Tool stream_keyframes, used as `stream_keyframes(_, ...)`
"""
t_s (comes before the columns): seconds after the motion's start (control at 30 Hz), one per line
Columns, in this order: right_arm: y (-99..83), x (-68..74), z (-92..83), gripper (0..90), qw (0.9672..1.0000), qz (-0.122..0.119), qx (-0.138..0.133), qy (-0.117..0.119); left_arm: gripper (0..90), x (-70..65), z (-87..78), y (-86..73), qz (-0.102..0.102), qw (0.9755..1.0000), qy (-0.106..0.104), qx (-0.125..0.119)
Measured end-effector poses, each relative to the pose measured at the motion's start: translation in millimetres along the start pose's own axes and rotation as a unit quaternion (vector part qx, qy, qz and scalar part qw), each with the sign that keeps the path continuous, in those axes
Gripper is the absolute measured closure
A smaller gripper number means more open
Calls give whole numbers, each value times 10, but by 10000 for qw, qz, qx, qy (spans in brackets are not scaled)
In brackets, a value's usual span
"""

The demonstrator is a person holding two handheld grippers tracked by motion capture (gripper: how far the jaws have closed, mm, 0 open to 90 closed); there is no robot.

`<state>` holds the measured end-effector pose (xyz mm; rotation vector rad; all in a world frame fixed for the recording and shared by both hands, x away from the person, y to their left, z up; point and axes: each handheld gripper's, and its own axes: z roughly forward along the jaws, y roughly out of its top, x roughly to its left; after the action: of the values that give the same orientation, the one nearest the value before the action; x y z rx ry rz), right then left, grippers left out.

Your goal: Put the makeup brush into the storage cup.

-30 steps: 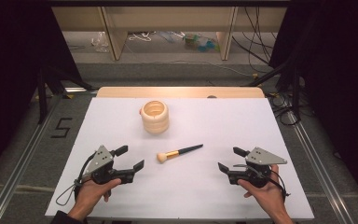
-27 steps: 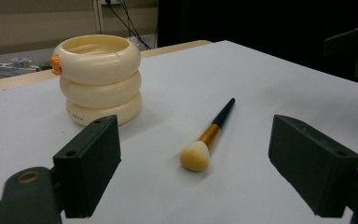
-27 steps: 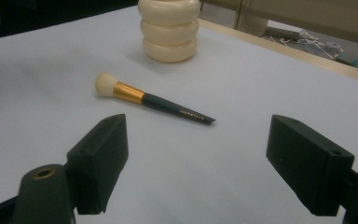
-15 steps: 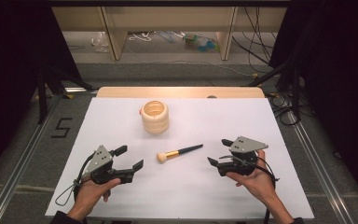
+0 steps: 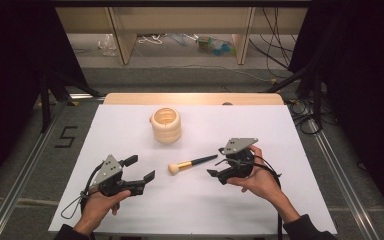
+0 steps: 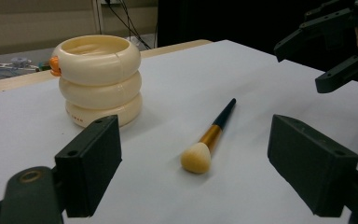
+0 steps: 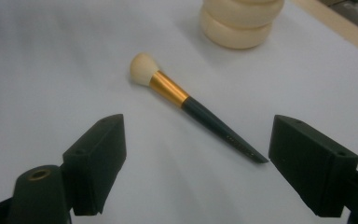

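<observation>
A makeup brush (image 5: 192, 163) with a cream head, gold ferrule and dark handle lies flat on the white table cover (image 5: 260, 125). Its head points toward my left gripper (image 5: 141, 168), which is open a short way left of it. My right gripper (image 5: 216, 162) is open just right of the handle's tip, touching nothing. In the left gripper view the brush (image 6: 210, 137) lies ahead between the open jaws, and the right gripper (image 6: 335, 51) hovers at the upper right. In the right gripper view the brush (image 7: 186, 105) lies just ahead of the open jaws, its handle tip near the right jaw.
A cream ribbed holder (image 5: 166, 125), shaped like three stacked rings, stands upright behind the brush; it is open-topped with a small orange tab (image 6: 54, 66). The table's wooden back edge (image 5: 195, 98) lies beyond it. Cables trail from both grippers.
My right gripper has moved left and forward to the brush's handle end. The left gripper, brush and holder have stayed put.
</observation>
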<state>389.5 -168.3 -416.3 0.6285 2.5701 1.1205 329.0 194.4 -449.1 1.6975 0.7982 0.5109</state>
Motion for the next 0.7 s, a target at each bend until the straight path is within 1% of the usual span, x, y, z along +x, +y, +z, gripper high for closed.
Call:
stream_keyframes(0.07, 39, -13, 82, 208, 9999, -55, 81, 82, 176, 4, 6, -8, -12, 10000, 8, 37)
stream_keyframes(0.1, 51, -16, 118, 209, 9999, -67, 124, 89, 177, 3, 4, -12, -46, 10000, 35, 81)
stream_keyframes(0.13, 62, -26, 160, 209, 9997, -136, 176, 61, 177, 9, 7, -15, -32, 10000, 33, 88)
stream_keyframes(0.17, 88, -38, 208, 214, 9992, -130, 374, 95, 179, 15, 6, -14, -2, 9999, 37, 94)
stream_keyframes(0.2, 88, -38, 208, 214, 9992, -130, 374, 95, 179, 8, 5, -19, -78, 9999, 59, 97)
stream_keyframes(0.27, 121, -71, 263, 227, 9989, -160, 430, 98, 180, 14, 3, -20, -88, 9999, 74, 97)
stream_keyframes(0.3, 140, -96, 301, 247, 9987, -219, 424, 161, 181, 17, 3, -20, -84, 9999, 78, 101)
stream_keyframes(0.33, 168, -124, 354, 255, 9981, -280, 507, 219, 182, 18, 4, -20, -84, 9999, 83, 106)
stream_keyframes(0.37, 168, -124, 354, 255, 9981, -280, 507, 219, 182, 23, 5, -20, -49, 9999, 82, 114)
stream_keyframes(0.47, 227, -143, 448, 275, 9968, -437, 649, 154, 184, 26, 8, -24, -28, 9999, 81, 123)
stream_keyframes(0.53, 272, -163, 526, 303, 9961, -484, 688, 263, 184, 18, 9, -31, -132, 9998, 81, 118)
stream_keyframes(0.57, 282, -174, 557, 303, 9956, -522, 727, 260, 185, 19, -1, -28, -112, 9997, 120, 155)
stream_keyframes(0.63, 310, -197, 648, 304, 9942, -573, 873, 275, 186, 35, -7, -25, -32, 9998, 125, 144)
stream_keyframes(0.67, 321, -202, 675, 306, 9936, -587, 922, 291, 186, 39, -9, -24, -24, 9998, 130, 142)
stream_keyframes(0.7, 346, -213, 739, 324, 9922, -613, 1030, 342, 187, 39, -12, -24, -26, 9998, 138, 142)
